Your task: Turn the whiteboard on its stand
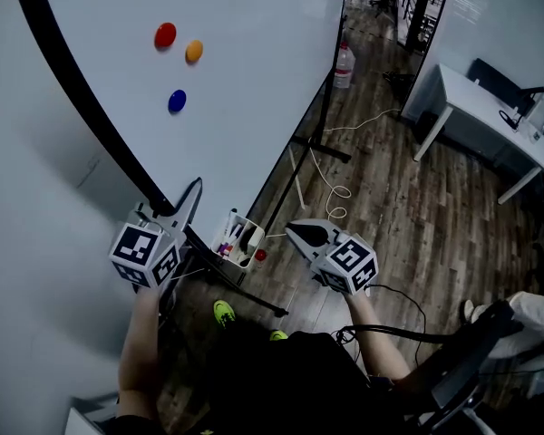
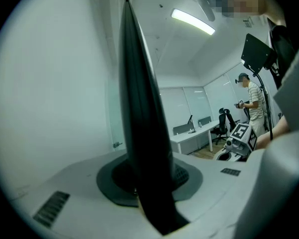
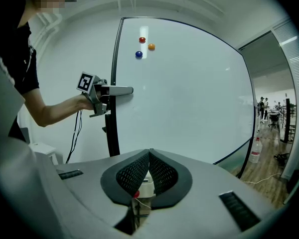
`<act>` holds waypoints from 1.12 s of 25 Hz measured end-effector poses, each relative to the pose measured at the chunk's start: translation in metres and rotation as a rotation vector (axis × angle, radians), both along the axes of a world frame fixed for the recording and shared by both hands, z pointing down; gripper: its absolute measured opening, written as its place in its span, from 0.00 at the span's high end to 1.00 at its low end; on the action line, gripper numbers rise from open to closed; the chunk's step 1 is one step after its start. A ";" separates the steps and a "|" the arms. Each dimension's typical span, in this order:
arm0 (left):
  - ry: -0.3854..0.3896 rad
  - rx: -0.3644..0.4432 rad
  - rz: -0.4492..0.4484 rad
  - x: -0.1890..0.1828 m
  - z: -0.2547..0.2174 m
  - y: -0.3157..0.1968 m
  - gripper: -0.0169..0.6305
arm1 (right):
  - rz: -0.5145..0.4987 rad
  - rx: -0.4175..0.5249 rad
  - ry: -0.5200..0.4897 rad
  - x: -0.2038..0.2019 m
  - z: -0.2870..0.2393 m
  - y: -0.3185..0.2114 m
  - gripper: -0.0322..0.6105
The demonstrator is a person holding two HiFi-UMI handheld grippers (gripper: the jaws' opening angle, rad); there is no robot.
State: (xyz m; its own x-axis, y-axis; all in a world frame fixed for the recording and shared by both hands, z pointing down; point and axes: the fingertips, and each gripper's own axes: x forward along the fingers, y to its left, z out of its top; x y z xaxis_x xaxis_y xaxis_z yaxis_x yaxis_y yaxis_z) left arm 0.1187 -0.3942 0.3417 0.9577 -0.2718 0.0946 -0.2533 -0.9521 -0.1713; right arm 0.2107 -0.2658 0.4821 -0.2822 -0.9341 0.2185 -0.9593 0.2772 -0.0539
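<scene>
Whiteboard upright on its stand, filling the left of the head view, black frame clamped edge-on between the jaws of the left hand-held gripper. Right hand-held gripper apart from the board, pointing at its face, jaws closed together on nothing. Looks big, stiff and slick-faced, probably light enough to swing yet awkward by sheer width. Best taken by the frame, never the glossy panel. Could shed the three magnets or rattle the marker tray at the lower edge if jerked. Below, wood-plank floor with a loose white cable near the stand's feet, so worth watching. Further off, a water bottle, a white surface at the right, more office beyond.
</scene>
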 end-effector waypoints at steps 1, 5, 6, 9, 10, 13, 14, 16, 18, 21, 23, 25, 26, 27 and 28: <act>0.000 0.001 0.000 0.001 0.000 0.000 0.82 | -0.004 -0.003 0.001 -0.002 0.000 0.000 0.91; 0.014 -0.006 -0.009 -0.002 0.018 -0.005 0.82 | 0.008 -0.008 0.012 -0.011 0.021 0.003 0.91; 0.018 -0.008 -0.010 -0.003 0.025 -0.007 0.82 | 0.015 -0.010 0.015 -0.013 0.028 0.004 0.91; 0.024 -0.008 -0.011 -0.003 0.042 -0.011 0.82 | 0.040 -0.017 0.022 -0.018 0.045 0.011 0.91; 0.026 -0.008 -0.010 -0.003 0.046 -0.012 0.82 | 0.051 -0.020 0.022 -0.020 0.050 0.015 0.91; 0.024 -0.009 -0.009 0.016 0.040 -0.021 0.82 | 0.074 -0.016 0.012 -0.010 0.044 0.019 0.91; 0.018 -0.009 -0.007 0.032 0.030 -0.028 0.82 | 0.082 -0.018 0.006 0.002 0.035 0.017 0.91; 0.009 -0.010 -0.003 0.063 0.012 -0.042 0.82 | 0.099 -0.024 -0.006 0.025 0.019 0.013 0.91; 0.007 -0.012 0.001 0.080 0.005 -0.051 0.82 | 0.111 -0.027 -0.016 0.035 0.014 0.013 0.91; 0.001 -0.018 0.009 0.103 -0.003 -0.066 0.82 | 0.125 -0.029 -0.025 0.046 0.008 0.011 0.91; -0.003 -0.024 0.016 0.123 -0.011 -0.076 0.82 | 0.131 -0.028 -0.031 0.057 -0.001 0.008 0.91; -0.017 -0.027 0.021 0.159 -0.023 -0.087 0.82 | 0.133 -0.029 -0.040 0.081 -0.014 0.001 0.91; -0.024 -0.027 0.023 0.180 -0.028 -0.093 0.82 | 0.133 -0.031 -0.044 0.095 -0.020 -0.003 0.91; -0.029 -0.028 0.024 0.196 -0.031 -0.097 0.82 | 0.135 -0.032 -0.047 0.104 -0.023 -0.005 0.91; -0.029 -0.031 0.024 0.204 -0.032 -0.100 0.82 | 0.138 -0.032 -0.046 0.107 -0.024 -0.005 0.91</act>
State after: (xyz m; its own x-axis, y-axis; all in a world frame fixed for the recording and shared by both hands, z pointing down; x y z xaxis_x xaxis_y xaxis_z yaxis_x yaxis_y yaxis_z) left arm 0.3226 -0.4943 0.3101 0.9605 -0.2455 0.1308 -0.2258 -0.9627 -0.1490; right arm 0.3179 -0.2707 0.4584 -0.1620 -0.9575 0.2387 -0.9845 0.1404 -0.1053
